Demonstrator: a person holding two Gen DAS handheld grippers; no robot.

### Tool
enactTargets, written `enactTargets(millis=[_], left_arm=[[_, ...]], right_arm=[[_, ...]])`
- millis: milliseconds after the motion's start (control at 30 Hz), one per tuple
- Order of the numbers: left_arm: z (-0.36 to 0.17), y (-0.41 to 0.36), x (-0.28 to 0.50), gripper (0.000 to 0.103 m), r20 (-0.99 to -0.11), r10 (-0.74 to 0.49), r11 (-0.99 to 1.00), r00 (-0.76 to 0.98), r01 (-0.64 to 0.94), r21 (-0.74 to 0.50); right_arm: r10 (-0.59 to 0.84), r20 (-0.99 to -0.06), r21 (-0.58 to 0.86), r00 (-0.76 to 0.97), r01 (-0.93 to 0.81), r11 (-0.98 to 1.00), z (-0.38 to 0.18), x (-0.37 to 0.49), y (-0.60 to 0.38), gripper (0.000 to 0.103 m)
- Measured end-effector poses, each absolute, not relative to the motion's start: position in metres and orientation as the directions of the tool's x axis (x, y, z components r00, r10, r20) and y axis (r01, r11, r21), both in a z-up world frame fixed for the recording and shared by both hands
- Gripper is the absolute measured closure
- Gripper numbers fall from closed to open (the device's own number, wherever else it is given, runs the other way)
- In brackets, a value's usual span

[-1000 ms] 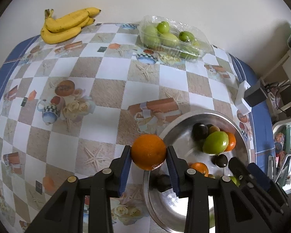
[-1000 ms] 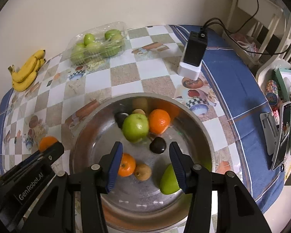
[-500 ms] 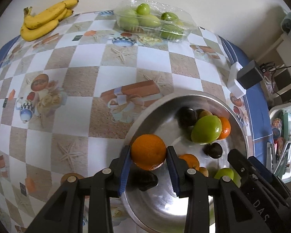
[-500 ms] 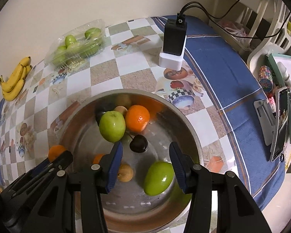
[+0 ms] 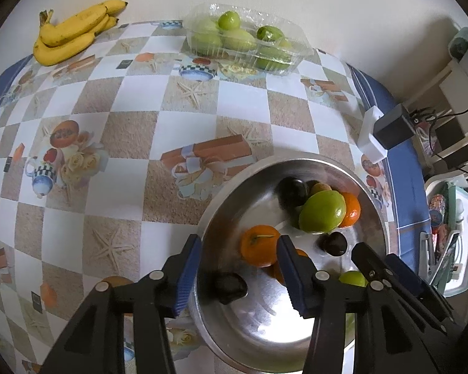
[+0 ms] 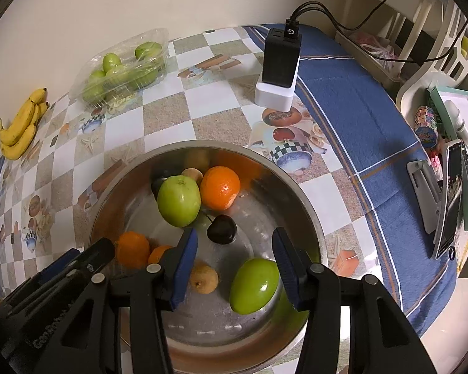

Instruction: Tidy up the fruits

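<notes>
Orange fruit [image 5: 260, 245] lies loose in the steel bowl [image 5: 372, 201] between the gaping fingers of the left tool [image 5: 238, 277], and may roll into neighbouring fruit; the right tool [image 6: 234, 261] hovers open, empty.

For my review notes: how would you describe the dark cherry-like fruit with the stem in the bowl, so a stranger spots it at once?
Start at the steel bowl on the checkered tablecloth. Near its middle, just below the big green apple and the large orange, sits the cherry-like fruit. It is glossy and almost black with a thin stem, unlike the green, orange and tan fruit around it.
</notes>
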State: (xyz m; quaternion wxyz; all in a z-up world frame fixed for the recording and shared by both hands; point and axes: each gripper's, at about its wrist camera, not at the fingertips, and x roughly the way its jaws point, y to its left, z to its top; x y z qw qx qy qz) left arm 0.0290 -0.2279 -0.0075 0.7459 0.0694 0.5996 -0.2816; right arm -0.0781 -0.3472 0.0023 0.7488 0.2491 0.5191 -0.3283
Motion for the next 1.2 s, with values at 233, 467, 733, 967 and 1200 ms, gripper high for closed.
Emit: enactTargets(millis=[233, 467, 733, 967, 1200], left_arm=[[-0.003, -0.215, 0.038, 0.036, -0.947, -0.254, 0.871, 0.197, 0.472, -0.135], [-0.016, -0.195, 0.05, 0.025, -0.957, -0.044, 0.919, 0.287, 0.387, 0.074], [-0.023, -0.177, 0.057, 0.025, -0.943, 0.036, 0.93, 0.331, 0.335, 0.153], [-0.026, -0.171, 0.06, 0.025, -0.937, 0.045, 0.934, 0.346, 0.317, 0.162], [-0.025, -0.162, 0.062, 0.025, -0.926, 0.078, 0.936, 0.371, 0.293, 0.196]], right_arm=[[-0.213, -0.945, 0.046, 0.249, 0.745, 0.666, -0.001, -0.076, -0.345, 0.051], [-0.189, -0.945, 0.069, 0.265, 0.731, 0.679, -0.002, -0.07, -0.34, 0.043], [-0.18, -0.944, 0.075, 0.278, 0.71, 0.7, -0.005, -0.065, -0.337, 0.022], [-0.188, -0.936, 0.074, 0.298, 0.689, 0.721, -0.004, -0.062, -0.333, 0.014], [-0.19, -0.927, 0.087, 0.322, 0.68, 0.728, -0.002, -0.058, -0.328, 0.0]])
